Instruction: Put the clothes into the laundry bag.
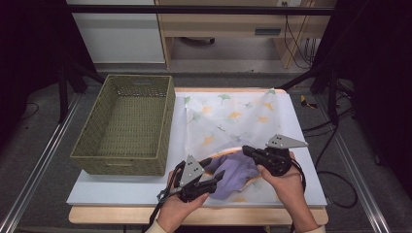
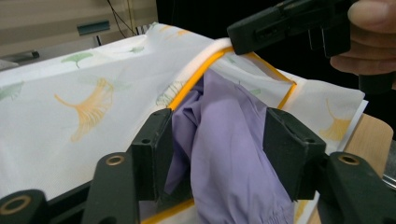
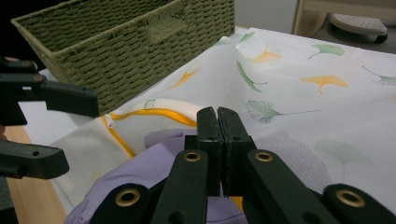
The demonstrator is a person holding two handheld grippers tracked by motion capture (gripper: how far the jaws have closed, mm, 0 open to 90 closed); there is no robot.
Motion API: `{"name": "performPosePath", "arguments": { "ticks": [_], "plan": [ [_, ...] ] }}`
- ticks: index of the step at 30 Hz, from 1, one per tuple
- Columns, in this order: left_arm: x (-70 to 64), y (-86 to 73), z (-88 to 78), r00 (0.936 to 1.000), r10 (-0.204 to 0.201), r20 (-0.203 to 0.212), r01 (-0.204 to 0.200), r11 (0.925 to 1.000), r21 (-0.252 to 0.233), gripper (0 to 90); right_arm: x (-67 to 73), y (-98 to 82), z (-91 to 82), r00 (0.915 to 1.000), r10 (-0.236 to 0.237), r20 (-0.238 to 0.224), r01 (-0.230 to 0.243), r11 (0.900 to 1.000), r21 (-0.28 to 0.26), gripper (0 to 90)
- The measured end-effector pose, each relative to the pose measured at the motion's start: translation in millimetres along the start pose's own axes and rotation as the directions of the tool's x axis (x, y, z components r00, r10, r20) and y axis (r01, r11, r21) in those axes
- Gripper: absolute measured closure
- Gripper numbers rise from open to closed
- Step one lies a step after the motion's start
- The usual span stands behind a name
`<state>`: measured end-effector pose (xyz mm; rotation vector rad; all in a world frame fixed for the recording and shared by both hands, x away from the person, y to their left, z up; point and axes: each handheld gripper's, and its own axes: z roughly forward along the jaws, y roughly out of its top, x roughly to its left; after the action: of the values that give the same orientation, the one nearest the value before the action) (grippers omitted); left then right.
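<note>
A white mesh bag (image 1: 233, 116) printed with ginkgo leaves lies on the table, its yellow zip edge (image 2: 196, 77) open toward the person. A purple garment (image 1: 238, 170) sticks out of that opening. My left gripper (image 1: 216, 166) reaches in from the lower left. In the left gripper view its jaws stand on both sides of the bunched purple garment (image 2: 224, 140), and the pads touch the cloth. My right gripper (image 1: 245, 149) is shut, and its tip pinches the bag's upper rim and holds it raised. In the right gripper view the jaws (image 3: 218, 114) meet just above the garment (image 3: 149, 158).
A green woven basket (image 1: 121, 162) with nothing in it stands on the left half of the white tabletop (image 1: 121, 187), close beside the bag. The table's wooden front edge (image 1: 145, 213) runs under the person's hands. Metal rails and cables flank the table.
</note>
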<state>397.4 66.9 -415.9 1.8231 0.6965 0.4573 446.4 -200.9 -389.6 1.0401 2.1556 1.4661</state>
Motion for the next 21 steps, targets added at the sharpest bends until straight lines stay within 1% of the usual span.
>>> {"name": "performPosePath", "arguments": {
  "ticks": [3,5,9,14,16,18,19,21],
  "plan": [
    [-2.1,-1.6,-0.5,1.0,0.0,0.005,0.0,0.9999,0.01,46.0,1.9,-0.9,-0.8,0.9999,0.006,-0.014,-0.006,1.0,-0.003,89.1],
    [-2.4,-2.1,-0.8,1.0,-0.002,0.001,0.002,0.9999,0.013,47.9,3.3,-1.2,0.2,0.9999,-0.001,-0.016,0.001,1.0,-0.004,89.1],
    [-2.7,-4.1,-1.5,1.0,-0.007,-0.001,0.008,0.9997,0.023,49.9,4.8,-2.0,1.3,0.9999,-0.002,-0.017,0.002,1.0,0.0,89.1],
    [-4.2,-5.3,-1.6,0.9999,-0.009,0.011,0.009,0.9994,0.033,54.7,5.3,-3.9,3.7,0.9998,-0.006,-0.019,0.006,1.0,0.012,89.1],
    [-3.9,-5.8,-1.5,0.9999,-0.011,0.009,0.011,0.9993,0.037,56.1,5.4,-4.1,3.9,0.9998,-0.003,-0.019,0.003,1.0,0.014,89.1],
    [-3.0,-6.5,-1.4,0.9997,-0.022,0.003,0.022,0.9988,0.043,56.6,5.1,-4.8,4.5,0.9998,-0.006,-0.018,0.006,1.0,0.015,89.1],
    [-2.4,-7.1,-1.4,0.9995,-0.03,0.005,0.03,0.9985,0.046,58.6,5.3,-4.9,4.4,0.9998,-0.004,-0.02,0.004,1.0,0.018,89.1],
    [-1.9,-8.1,-1.3,0.9994,-0.033,0.007,0.033,0.9976,0.061,62.0,5.4,-5.2,4.5,0.9998,-0.006,-0.02,0.007,1.0,0.021,89.1]
  ]
}}
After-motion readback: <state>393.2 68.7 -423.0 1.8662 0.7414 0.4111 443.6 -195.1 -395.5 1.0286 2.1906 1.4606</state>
